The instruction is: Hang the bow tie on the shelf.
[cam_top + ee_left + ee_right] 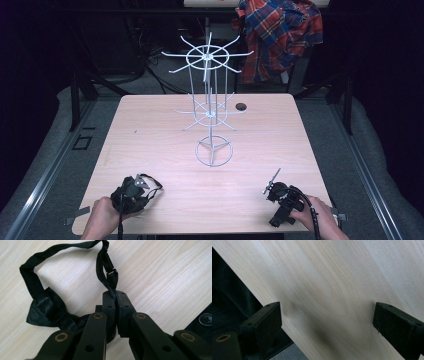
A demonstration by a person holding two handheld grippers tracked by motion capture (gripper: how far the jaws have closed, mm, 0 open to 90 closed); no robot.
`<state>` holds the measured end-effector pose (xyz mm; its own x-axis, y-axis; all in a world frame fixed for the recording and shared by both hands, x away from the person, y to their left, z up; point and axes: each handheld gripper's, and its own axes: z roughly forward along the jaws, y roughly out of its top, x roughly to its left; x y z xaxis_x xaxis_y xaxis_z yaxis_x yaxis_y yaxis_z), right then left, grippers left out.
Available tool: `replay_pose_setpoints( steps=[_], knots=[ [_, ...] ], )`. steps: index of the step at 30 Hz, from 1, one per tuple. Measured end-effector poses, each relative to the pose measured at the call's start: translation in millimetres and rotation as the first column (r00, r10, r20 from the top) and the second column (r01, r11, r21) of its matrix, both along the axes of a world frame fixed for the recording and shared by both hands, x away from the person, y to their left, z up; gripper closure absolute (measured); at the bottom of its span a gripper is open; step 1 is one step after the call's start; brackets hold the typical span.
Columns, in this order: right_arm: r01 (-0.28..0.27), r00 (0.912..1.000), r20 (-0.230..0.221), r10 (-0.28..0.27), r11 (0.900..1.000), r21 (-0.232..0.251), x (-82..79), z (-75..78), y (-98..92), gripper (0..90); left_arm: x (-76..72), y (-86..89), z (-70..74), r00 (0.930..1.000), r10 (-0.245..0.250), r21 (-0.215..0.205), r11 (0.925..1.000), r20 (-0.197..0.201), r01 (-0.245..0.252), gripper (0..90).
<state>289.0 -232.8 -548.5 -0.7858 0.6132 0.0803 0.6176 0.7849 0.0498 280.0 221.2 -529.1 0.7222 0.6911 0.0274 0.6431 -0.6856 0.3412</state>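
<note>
A black bow tie (43, 312) lies on the pale wood table (150, 130), its strap (62, 248) looping away from the knot. My left gripper (115, 296) is shut on the strap just below its small metal clasp (111, 271). In the high view this gripper (144, 194) sits at the near left, held by a hand, with the bow tie (152, 186) at its tips. My right gripper (272, 206) rests at the near right. Its jaws stand wide open (325, 315) over bare wood with nothing between them.
A white wire display rack (210, 115) with two tiers of spoke arms stands mid-table on a ring base (214, 151). A small dark hole (241, 106) is behind it. A plaid shirt (280, 35) hangs beyond the far edge. The table's edge (249, 290) runs close to my right gripper.
</note>
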Motion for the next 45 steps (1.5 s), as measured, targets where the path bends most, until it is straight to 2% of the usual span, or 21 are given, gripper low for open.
replay_pose_setpoints(
  steps=[4,8,14,16,18,19,23,24,26,29,30,31,32,37,41,43,45],
  knots=[
    [0.001,1.0000,0.010,-0.001,1.000,0.005,-2.2,0.8,1.0,8.0,-1.9,4.6,3.8,0.9997,0.012,-0.016,0.9998,0.021,-0.012,86.9],
    [-0.007,0.9999,0.015,0.007,1.000,0.005,-2.8,1.1,2.7,8.0,-2.9,9.0,10.0,0.9982,0.028,-0.054,0.9982,0.053,-0.025,87.1],
    [0.004,1.0000,0.009,-0.004,1.000,0.006,-2.0,1.1,0.6,8.0,-1.9,11.8,13.3,0.9958,0.046,-0.068,0.9969,0.079,-0.040,87.4],
    [-0.004,0.9999,0.011,0.004,1.000,0.003,-3.0,2.2,1.7,8.0,-4.9,15.5,16.9,0.9917,0.067,-0.078,0.9952,0.110,-0.059,87.6],
    [-0.008,0.9998,0.017,0.008,1.000,0.001,-3.2,2.6,3.1,8.0,-5.5,17.2,18.6,0.9910,0.077,-0.093,0.9935,0.110,-0.067,88.0],
    [-0.011,0.9998,0.016,0.011,1.000,-0.001,-3.0,2.5,3.5,8.0,-6.5,19.4,21.2,0.9875,0.101,-0.124,0.9885,0.121,-0.086,88.1],
    [-0.005,1.0000,0.009,0.005,1.000,0.004,-1.8,0.9,1.5,8.0,-5.0,23.8,26.4,0.9809,0.137,-0.177,0.9778,0.138,-0.112,88.4],
    [-0.001,0.9999,0.012,0.001,1.000,0.015,-1.6,0.2,0.4,8.0,-5.0,23.8,26.4,0.9809,0.137,-0.177,0.9778,0.138,-0.112,88.3],
    [0.001,0.9999,0.012,-0.001,1.000,0.006,-1.5,1.5,0.1,8.0,-5.1,26.3,29.0,0.9761,0.160,-0.206,0.9702,0.147,-0.128,88.4],
    [-0.011,0.9998,0.019,0.011,1.000,-0.003,-3.0,3.9,1.6,7.9,-8.0,28.7,32.3,0.9710,0.175,-0.234,0.9629,0.163,-0.134,88.4],
    [-0.010,0.9998,0.018,0.009,1.000,0.009,-3.3,4.0,2.4,8.0,-9.0,29.4,33.6,0.9698,0.178,-0.244,0.9603,0.166,-0.135,88.4],
    [-0.009,0.9998,0.018,0.008,1.000,0.010,-3.2,3.9,3.0,7.9,-9.0,29.4,33.6,0.9698,0.178,-0.244,0.9603,0.166,-0.135,88.4],
    [-0.008,0.9999,0.015,0.008,1.000,0.010,-2.8,3.3,3.2,7.9,-9.9,30.6,35.7,0.9696,0.185,-0.277,0.9512,0.160,-0.136,88.4],
    [0.001,1.0000,0.009,-0.001,1.000,0.008,-0.8,1.4,1.0,7.9,-8.2,30.0,39.2,0.9726,0.188,-0.343,0.9300,0.137,-0.131,88.4],
    [0.000,1.0000,0.009,0.000,1.000,0.006,-2.2,2.3,2.1,7.8,-12.2,26.3,43.6,0.9749,0.172,-0.368,0.9235,0.141,-0.110,88.4],
    [-0.006,0.9999,0.010,0.006,1.000,0.001,-1.8,2.4,3.0,7.9,-14.8,23.0,45.5,0.9733,0.169,-0.376,0.9211,0.156,-0.099,88.4],
    [-0.007,0.9999,0.013,0.007,1.000,0.001,-1.2,1.3,2.6,7.8,-15.5,19.3,47.6,0.9720,0.162,-0.377,0.9222,0.171,-0.087,88.4]
  ],
)
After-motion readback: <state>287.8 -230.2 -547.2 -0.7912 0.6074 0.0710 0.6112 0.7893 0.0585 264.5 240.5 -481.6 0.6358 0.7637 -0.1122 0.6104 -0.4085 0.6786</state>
